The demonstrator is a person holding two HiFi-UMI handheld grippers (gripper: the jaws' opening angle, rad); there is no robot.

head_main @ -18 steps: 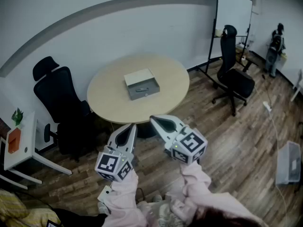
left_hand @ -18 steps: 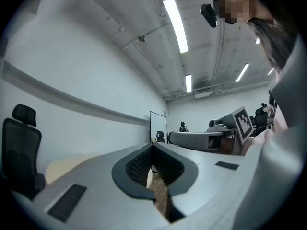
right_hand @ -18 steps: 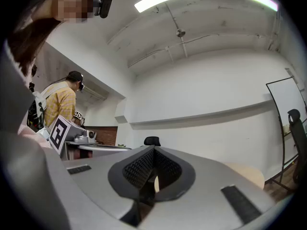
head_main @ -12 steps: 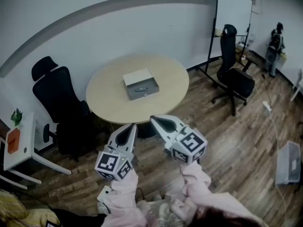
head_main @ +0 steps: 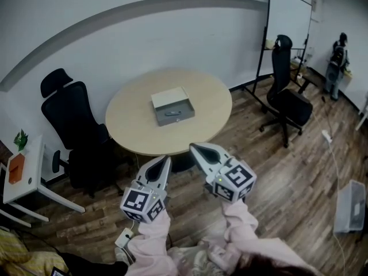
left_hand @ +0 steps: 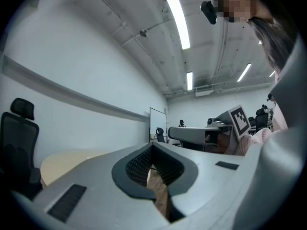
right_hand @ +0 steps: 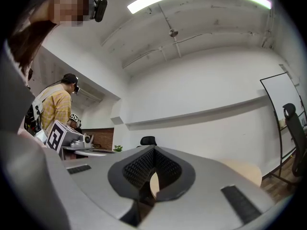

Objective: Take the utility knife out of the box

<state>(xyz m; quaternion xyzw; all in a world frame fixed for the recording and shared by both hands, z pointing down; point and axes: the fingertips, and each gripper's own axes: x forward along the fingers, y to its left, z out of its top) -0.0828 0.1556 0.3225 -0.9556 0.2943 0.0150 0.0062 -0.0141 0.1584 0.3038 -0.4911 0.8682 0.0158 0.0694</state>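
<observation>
Two grippers nearest, side by side above pink sleeves (head_main: 152, 240): left gripper (head_main: 166, 160) with jaws pressed together on nothing; right gripper (head_main: 193, 147) likewise closed tight and empty; both well short of the round beige wooden table (head_main: 131, 115); near its middle, the flat grey metal box (head_main: 171, 104), lid down; utility knife not visible in any view; beyond, black office chair (head_main: 72, 117) at left; whiteboard on a stand (head_main: 290, 16) far right.
</observation>
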